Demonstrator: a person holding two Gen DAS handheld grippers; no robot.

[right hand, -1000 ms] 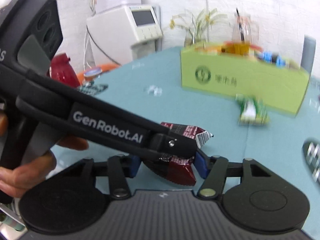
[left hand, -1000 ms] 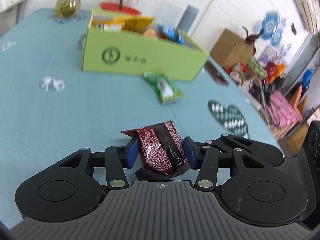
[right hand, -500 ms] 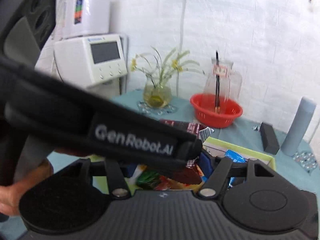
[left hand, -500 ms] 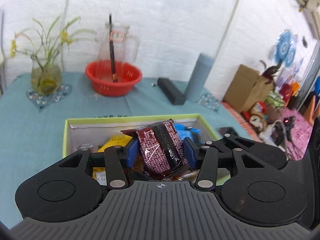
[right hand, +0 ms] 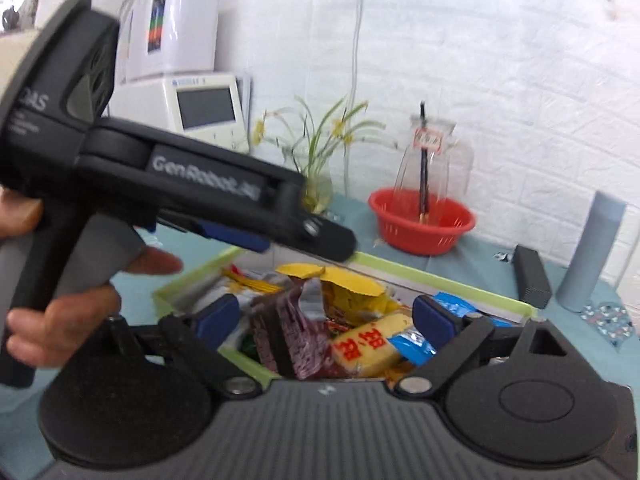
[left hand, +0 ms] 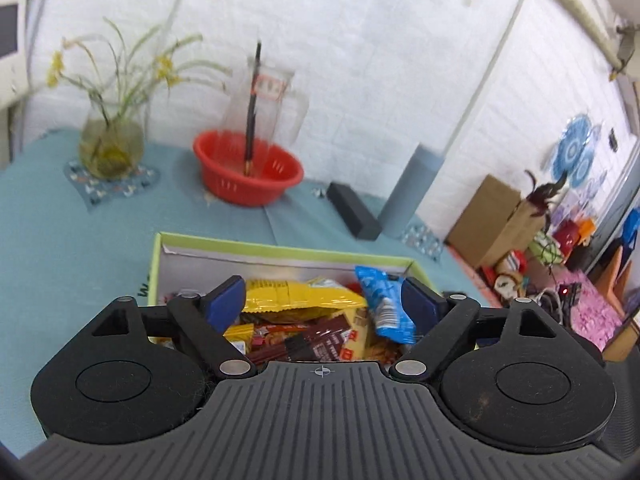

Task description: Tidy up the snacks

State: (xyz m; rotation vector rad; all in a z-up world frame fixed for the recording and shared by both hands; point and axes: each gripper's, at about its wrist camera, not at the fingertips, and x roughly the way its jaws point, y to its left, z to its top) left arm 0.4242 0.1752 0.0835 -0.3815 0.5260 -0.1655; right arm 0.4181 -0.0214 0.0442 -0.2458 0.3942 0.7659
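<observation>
The green snack box [left hand: 280, 247] lies under both grippers and holds several packets, among them a yellow packet [left hand: 304, 294] and a blue packet [left hand: 380, 300]. My left gripper [left hand: 322, 304] hovers over it, its jaws opening wide with nothing between the blue pads. In the right wrist view the maroon packet [right hand: 288, 340] lies blurred in the green box [right hand: 440, 276], loose between the opening jaws of my right gripper [right hand: 324, 320]; neither pad touches it. The left gripper [right hand: 304, 240] crosses above the box, held by a hand [right hand: 80, 304].
Behind the box on the teal tablecloth stand a red basket [left hand: 248, 172] with a glass pitcher, a flower vase [left hand: 110, 144], a black block [left hand: 354, 216] and a grey cylinder [left hand: 412, 192]. A white machine [right hand: 204, 108] sits at the far left. Cardboard and clutter [left hand: 492, 220] lie off the table's right.
Both grippers carried the maroon packet from the tablecloth up over the green box. Their jaws then spread apart and the packet dropped out of them into the box.
</observation>
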